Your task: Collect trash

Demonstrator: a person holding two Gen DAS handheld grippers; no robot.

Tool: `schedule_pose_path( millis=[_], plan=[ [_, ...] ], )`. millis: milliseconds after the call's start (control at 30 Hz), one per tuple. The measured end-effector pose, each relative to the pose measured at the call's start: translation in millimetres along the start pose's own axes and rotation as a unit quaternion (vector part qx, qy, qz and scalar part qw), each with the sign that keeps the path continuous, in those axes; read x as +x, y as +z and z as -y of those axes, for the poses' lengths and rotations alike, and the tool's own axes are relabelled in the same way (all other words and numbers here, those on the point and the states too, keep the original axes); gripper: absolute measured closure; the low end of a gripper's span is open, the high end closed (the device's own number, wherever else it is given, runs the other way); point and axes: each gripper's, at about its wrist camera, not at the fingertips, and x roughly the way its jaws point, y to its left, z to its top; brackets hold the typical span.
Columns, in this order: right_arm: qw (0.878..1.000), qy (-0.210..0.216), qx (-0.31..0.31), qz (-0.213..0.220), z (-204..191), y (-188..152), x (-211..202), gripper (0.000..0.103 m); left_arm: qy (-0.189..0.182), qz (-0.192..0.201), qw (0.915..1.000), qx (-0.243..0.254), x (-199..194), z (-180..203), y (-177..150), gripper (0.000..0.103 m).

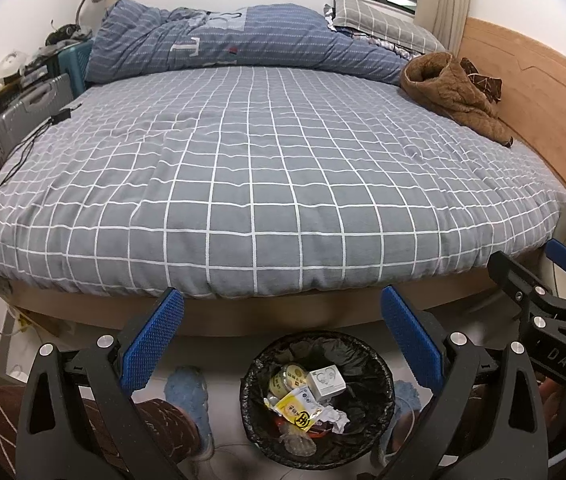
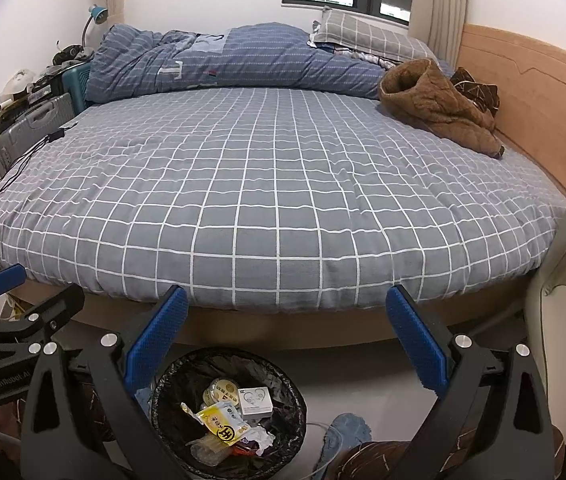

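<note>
Two grippers are seen, both empty, fingers spread wide. Left wrist view: the left gripper (image 1: 281, 338) is held over the floor at the foot of the bed (image 1: 243, 184), with the trash bin (image 1: 317, 402) low between its blue pads (image 1: 153, 340). The bin is lined with a black bag and holds the trash: a yellow packet (image 1: 297, 412), a small white box (image 1: 326, 385), a round tin (image 1: 287, 376), crumpled paper (image 1: 333, 418). The right gripper (image 1: 563, 276) is seen at the right edge, jaws apart. No loose trash is spotted on the grid bedspread; only a brown jacket (image 1: 451, 92) and a black cable (image 1: 23, 148) lie there. Right wrist view: the right gripper (image 2: 287, 340) is held in the same pose, the trash bin (image 2: 229, 412) low and left of centre, near its left pad (image 2: 159, 340). The same yellow packet (image 2: 223, 426) and white box (image 2: 254, 398) are shown inside. The left gripper (image 2: 1, 280) is partly seen at the left edge. Slippers and a patterned trouser leg are visible by the bin. Collection is judged nearly or fully done. The bin is judged light, its contents loose; the packet is thin and slippery, the paper soft, the box stiff. If the bin is to be lifted, the rim is best pinched, liner included, and kept level so nothing spills.
</note>
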Motion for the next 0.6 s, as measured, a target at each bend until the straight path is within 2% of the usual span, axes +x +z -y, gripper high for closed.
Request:
schedule_pose_path(
  millis=[600],
  plan=[
    [1.0,0.005,-0.005,-0.001,-2.9,-1.7,2.5,0.008,0.015,-0.003,0.9999,-0.005,0.2,-2.2,0.8,0.006]
  ],
)
